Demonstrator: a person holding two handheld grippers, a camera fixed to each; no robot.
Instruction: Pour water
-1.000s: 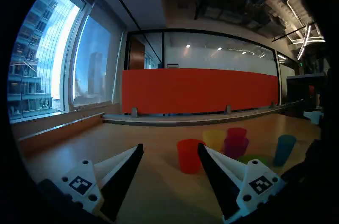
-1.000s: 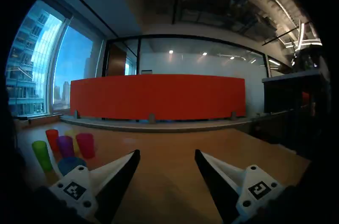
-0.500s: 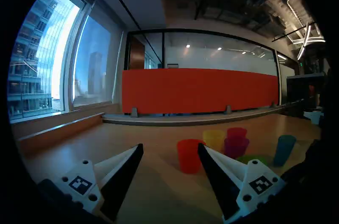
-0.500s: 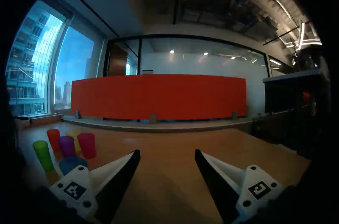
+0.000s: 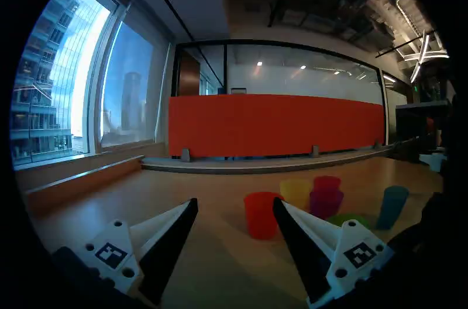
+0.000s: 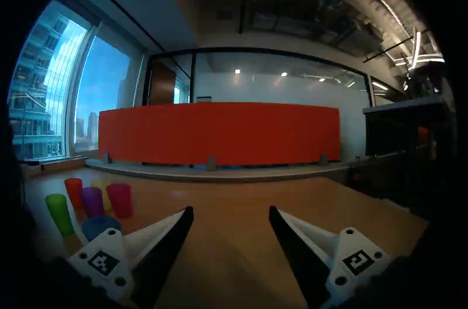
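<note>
Cups (image 6: 92, 201): a cluster of six coloured tumblers, upright on the table (image 5: 225, 274). They stand ahead and to the right in the left gripper view, and low at the left edge in the right gripper view. The table is broad pale wood, running back to a long orange partition (image 5: 275, 124), with tall windows (image 5: 70, 92) along one side. The left claw (image 5: 234, 201) has its fingers spread apart and holds nothing; it hovers over the table with the orange cup (image 5: 260, 214) just beyond its gap, partly behind one finger. The right claw (image 6: 230, 209) is likewise spread and empty, pointed at bare table with the cluster well off to its left. Past the orange cup stand the yellow cup (image 5: 295, 191), purple cup (image 5: 326, 202) and pink cup (image 5: 326, 182). The green cup (image 6: 58, 213) sits at the near edge, and the blue cup (image 5: 392, 206) a little apart. Cannot tell which cup holds water; no level is visible. Judgement: thin plastic, light, fairly stiff, but smooth-walled and easy to tip or squeeze out of round. A filled one would be heavier and would slosh. Take hold across the middle of the wall, below the rim, firm without crushing. The orange cup looks nearest to hand.
</note>
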